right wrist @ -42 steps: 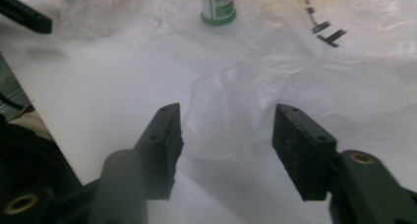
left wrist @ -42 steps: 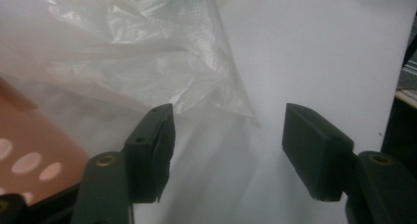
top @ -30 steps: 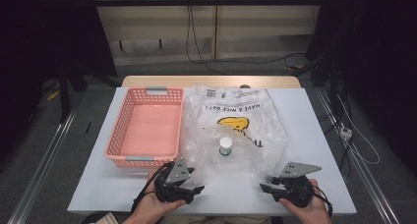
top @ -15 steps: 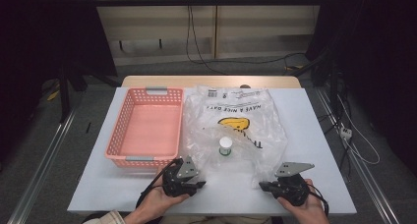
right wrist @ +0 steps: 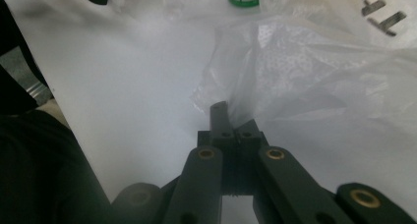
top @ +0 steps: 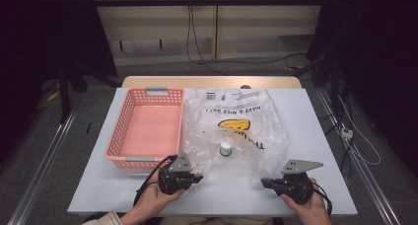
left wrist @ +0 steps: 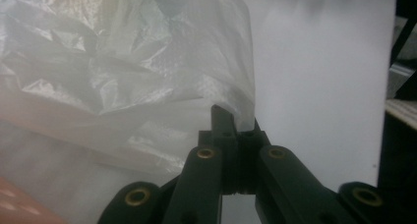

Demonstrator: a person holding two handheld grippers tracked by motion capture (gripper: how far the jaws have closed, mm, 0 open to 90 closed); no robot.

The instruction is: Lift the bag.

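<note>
both grippers on plastic bag

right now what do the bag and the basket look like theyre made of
The bag looks like thin clear plastic film: see-through, crinkled, glossy, with printed lettering. The basket looks like moulded pink plastic, fairly matte, its walls a regular grid of holes. Both are judged by look alone.
</note>
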